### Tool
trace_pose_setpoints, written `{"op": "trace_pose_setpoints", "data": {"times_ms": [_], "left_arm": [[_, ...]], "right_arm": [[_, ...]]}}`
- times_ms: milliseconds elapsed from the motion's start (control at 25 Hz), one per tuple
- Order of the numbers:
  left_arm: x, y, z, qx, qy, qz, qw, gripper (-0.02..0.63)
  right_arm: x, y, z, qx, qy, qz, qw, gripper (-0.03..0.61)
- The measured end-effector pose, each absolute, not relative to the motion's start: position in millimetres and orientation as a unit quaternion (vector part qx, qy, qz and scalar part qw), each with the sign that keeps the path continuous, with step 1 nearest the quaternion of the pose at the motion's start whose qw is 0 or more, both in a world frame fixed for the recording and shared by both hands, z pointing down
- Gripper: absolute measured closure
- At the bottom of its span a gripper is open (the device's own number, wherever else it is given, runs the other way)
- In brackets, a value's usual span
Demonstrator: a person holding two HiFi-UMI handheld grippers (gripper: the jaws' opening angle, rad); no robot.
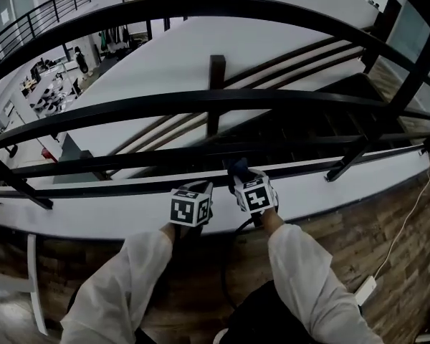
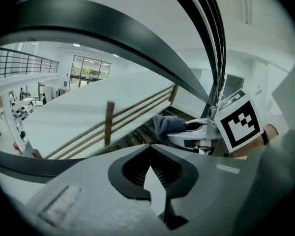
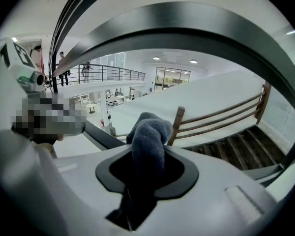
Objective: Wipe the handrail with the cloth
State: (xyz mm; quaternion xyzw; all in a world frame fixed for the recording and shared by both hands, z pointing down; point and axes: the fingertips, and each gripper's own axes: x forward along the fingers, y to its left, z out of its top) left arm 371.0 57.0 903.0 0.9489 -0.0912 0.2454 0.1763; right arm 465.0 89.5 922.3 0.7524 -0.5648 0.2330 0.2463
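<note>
The black metal handrail arches across the head view, with several lower bars beneath it. My right gripper is shut on a bunched dark blue cloth, which sits against the lowest bars at the middle. In the right gripper view the cloth bulges up out of the jaws of that gripper. My left gripper is just left of it, low by the bottom bar. Its jaws stand together with nothing between them in the left gripper view, which also shows the right gripper and the cloth.
A white ledge runs under the railing, and wooden floor lies on my side. Beyond the bars a dark staircase with a wooden post descends. A cable and power strip lie at the right. An open office shows below left.
</note>
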Motion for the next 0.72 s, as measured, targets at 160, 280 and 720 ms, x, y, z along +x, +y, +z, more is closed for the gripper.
{"op": "trace_pose_setpoints", "data": {"times_ms": [160, 280, 720], "left_arm": [[403.2, 90.0, 909.4, 0.949, -0.069, 0.249, 0.181, 0.612], [427.9, 112.8, 914.5, 0.948, -0.061, 0.246, 0.195, 0.612], [497.4, 158.8, 902.7, 0.948, -0.041, 0.239, 0.204, 0.612]], "right_arm": [[507.3, 123.4, 924.6, 0.773, -0.544, 0.216, 0.243, 0.482], [531.2, 144.9, 920.1, 0.784, -0.534, 0.207, 0.242, 0.482], [618.8, 207.1, 920.1, 0.809, -0.488, 0.209, 0.253, 0.482]]}}
